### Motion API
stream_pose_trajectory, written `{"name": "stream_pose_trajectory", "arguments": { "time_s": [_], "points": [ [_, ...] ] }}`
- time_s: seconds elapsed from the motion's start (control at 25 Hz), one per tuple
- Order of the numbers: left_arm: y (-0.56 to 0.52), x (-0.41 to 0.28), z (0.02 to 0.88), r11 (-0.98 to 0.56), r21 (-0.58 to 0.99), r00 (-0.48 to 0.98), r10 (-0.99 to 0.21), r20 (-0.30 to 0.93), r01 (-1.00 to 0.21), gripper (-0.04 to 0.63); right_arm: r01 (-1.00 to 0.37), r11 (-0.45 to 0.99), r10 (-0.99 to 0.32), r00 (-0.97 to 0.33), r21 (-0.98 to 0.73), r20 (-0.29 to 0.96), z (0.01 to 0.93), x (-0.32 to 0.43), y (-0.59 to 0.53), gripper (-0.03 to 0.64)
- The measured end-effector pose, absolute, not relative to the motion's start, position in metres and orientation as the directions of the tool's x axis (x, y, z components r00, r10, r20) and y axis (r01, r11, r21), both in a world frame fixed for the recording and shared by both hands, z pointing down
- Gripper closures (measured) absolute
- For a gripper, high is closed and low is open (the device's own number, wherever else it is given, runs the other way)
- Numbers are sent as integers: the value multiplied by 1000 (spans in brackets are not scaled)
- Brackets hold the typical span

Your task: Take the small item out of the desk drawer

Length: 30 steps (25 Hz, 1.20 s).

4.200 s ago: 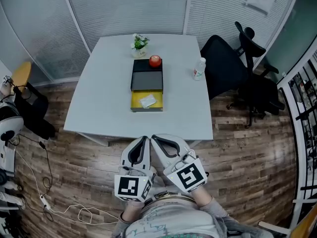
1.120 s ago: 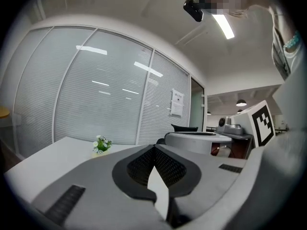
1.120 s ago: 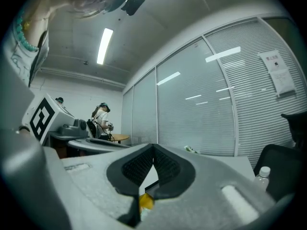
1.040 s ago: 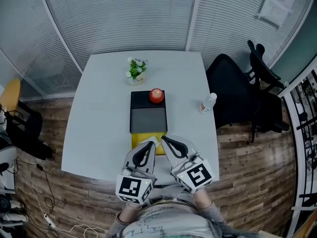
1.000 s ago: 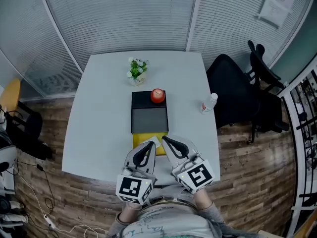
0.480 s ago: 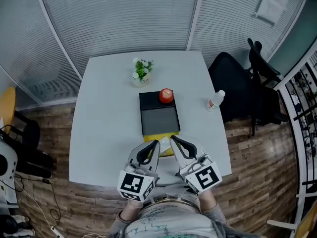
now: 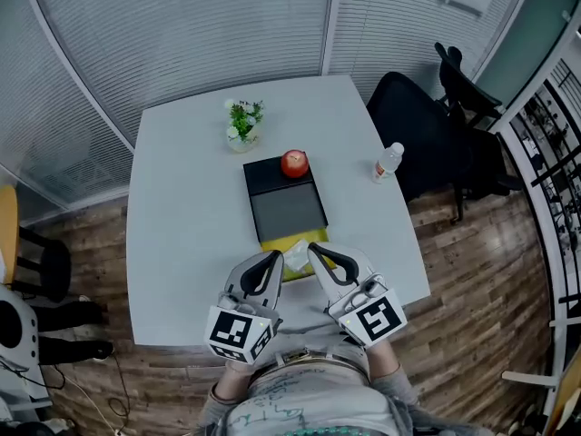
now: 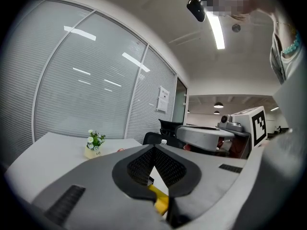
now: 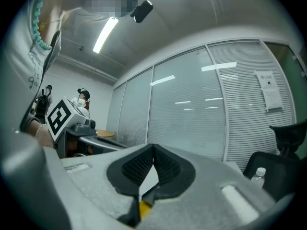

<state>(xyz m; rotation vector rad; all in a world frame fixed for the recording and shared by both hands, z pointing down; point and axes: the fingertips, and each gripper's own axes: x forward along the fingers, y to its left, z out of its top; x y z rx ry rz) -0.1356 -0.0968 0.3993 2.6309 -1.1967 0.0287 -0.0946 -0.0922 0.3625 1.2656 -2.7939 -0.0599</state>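
Small white item is sitting in the pulled-out yellow drawer of the black box, pretty much dead center of the head view on the white counter. Left tool and right tool hover on either side of it, both with jaws closed on nothing. Apple sits on top of the box, with a little plant further up the frame.

I saw a white square bench standing on a wood-plank floor. Directly on it stood a small potted plant with white flowers toward the far edge. A flat black drawer box sat mid-bench, its yellow drawer pulled toward me. A clear plastic bottle stood near the right edge.
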Motion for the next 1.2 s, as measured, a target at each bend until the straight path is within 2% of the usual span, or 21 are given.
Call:
{"name": "stream_pose_trajectory", "arguments": {
  "time_s": [0.28, 0.72, 1.0, 1.2],
  "points": [
    [-102, -138, 406, -631, 237, 667, -734, 126, -739, 598, -717, 689, -725, -682, 107, 99, 377, -96, -101, 614],
    [-119, -146, 421, -612, 265, 661, -732, 168, -745, 598, -640, 723, -691, -666, 261, 281, 423, -94, -122, 614],
    [-129, -150, 437, -587, 290, 649, -731, 211, -756, 598, -629, 732, -679, -645, 262, 349, 452, -90, -132, 600],
    [-135, -154, 447, -577, 309, 648, -725, 232, -756, 598, -563, 753, -656, -607, 340, 448, 490, -84, -139, 589]
  ]
}}
